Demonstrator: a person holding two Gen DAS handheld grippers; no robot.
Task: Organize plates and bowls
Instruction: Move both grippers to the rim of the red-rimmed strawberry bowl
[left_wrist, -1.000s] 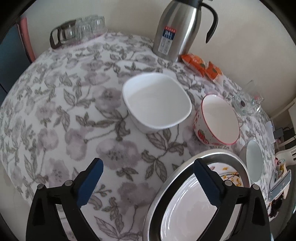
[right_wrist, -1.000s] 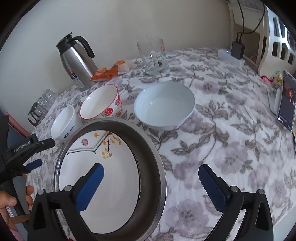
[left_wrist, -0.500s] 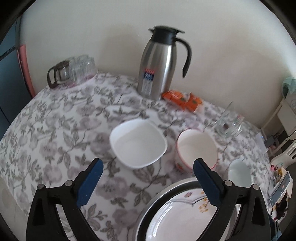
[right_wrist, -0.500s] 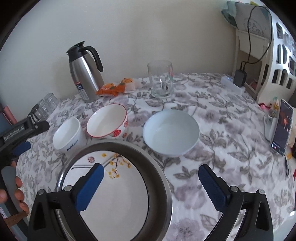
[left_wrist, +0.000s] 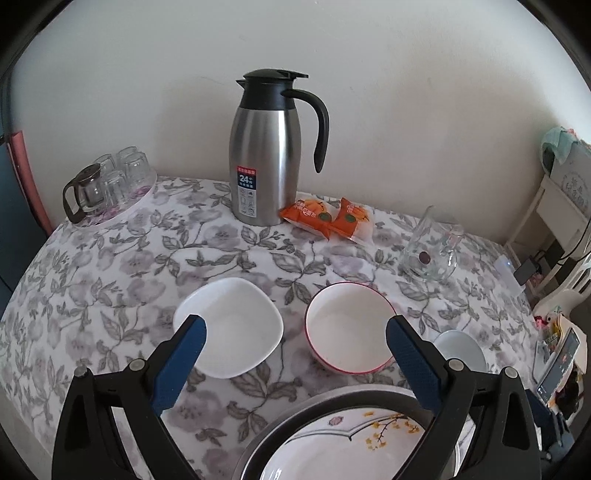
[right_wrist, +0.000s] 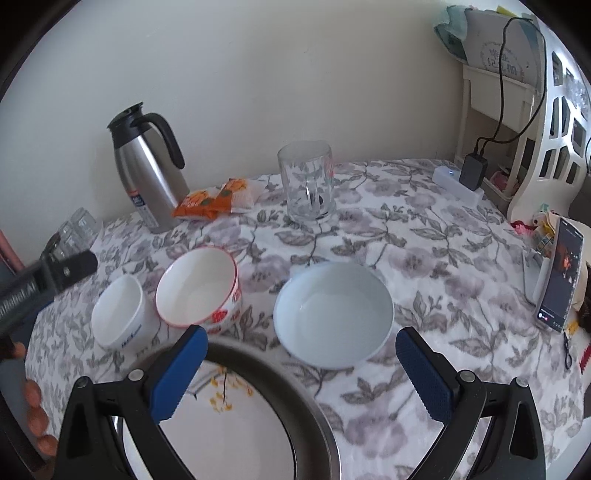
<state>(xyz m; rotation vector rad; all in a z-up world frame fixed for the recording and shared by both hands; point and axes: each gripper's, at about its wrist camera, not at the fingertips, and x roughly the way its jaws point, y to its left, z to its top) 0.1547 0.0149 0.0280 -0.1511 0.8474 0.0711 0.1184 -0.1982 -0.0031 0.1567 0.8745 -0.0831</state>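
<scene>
A square white bowl (left_wrist: 231, 328) and a red-rimmed bowl (left_wrist: 349, 328) stand side by side on the flowered tablecloth. In the right wrist view the red-rimmed bowl (right_wrist: 199, 288) sits between the square white bowl (right_wrist: 122, 314) and a round pale bowl (right_wrist: 334, 314). Nearest me lies a steel pan (right_wrist: 314, 417) with a flower-painted white plate (right_wrist: 236, 432) inside it. My left gripper (left_wrist: 295, 354) hangs open above the two bowls, holding nothing. My right gripper (right_wrist: 301, 363) is open too, over the pan's far rim.
A steel thermos jug (left_wrist: 266, 155) stands at the back by orange snack packets (left_wrist: 328, 218). A glass mug (left_wrist: 430, 247) is to the right, a tray of small glasses (left_wrist: 110, 184) at the far left. A phone (right_wrist: 561, 284) leans at the table's right edge.
Both grippers have risen and tilted up from the table, so the bowls look smaller and the wall and jug fill more of each view. Both stay open.
</scene>
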